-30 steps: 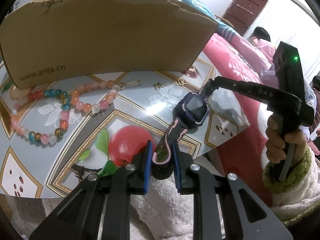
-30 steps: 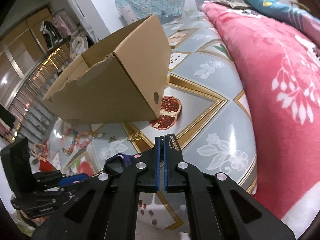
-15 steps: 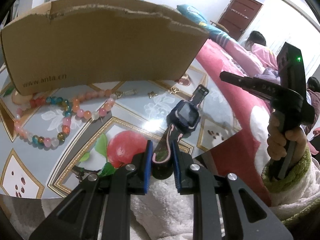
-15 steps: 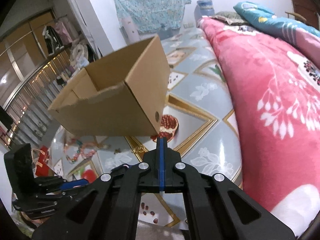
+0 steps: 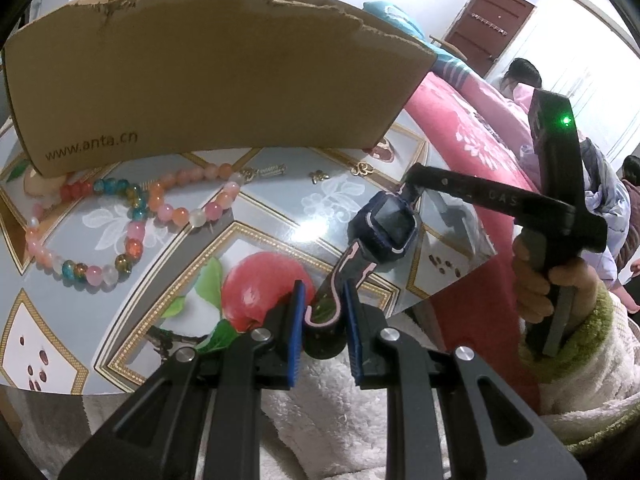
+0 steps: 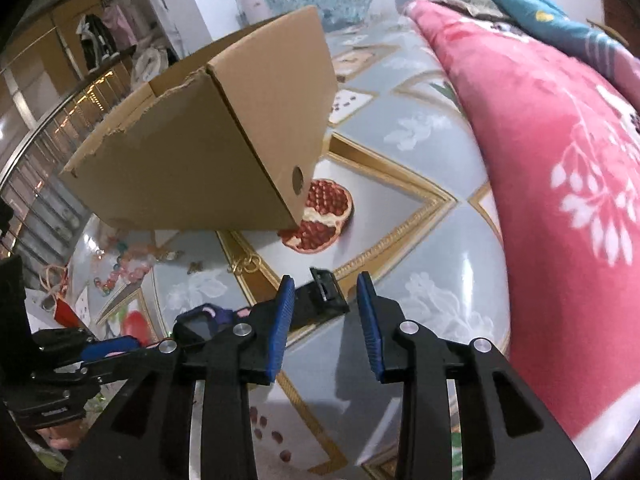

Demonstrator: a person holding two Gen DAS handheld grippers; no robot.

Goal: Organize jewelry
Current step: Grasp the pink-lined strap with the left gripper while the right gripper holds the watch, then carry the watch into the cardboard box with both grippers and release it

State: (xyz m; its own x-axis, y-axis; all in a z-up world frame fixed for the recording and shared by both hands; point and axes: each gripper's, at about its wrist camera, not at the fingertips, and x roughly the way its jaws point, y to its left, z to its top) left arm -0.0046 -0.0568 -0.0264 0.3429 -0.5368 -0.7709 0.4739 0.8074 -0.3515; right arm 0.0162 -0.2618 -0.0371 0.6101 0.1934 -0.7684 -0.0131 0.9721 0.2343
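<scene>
A dark blue smartwatch (image 5: 390,220) with a pink-lined strap hangs just above the patterned table (image 5: 280,208). My left gripper (image 5: 322,300) is shut on its near strap. My right gripper (image 6: 326,292) sits at the far strap end (image 6: 324,288), which lies between its opening jaws; the pads do not press on it. Two bead bracelets (image 5: 132,216) and small gold charms (image 5: 320,176) lie on the table in front of the brown cardboard box (image 5: 208,72). The right wrist view shows the watch face (image 6: 200,322) at lower left.
A pink floral quilt (image 6: 560,140) runs along the table's right side. The table's corner edge (image 5: 480,256) is just right of the watch. A hand (image 5: 536,280) in a fleece sleeve holds the right gripper. People sit in the far background (image 5: 520,80).
The right gripper was shut by the strap end, lifted away still shut, and has come back down to it with its jaws apart. The left gripper kept its hold.
</scene>
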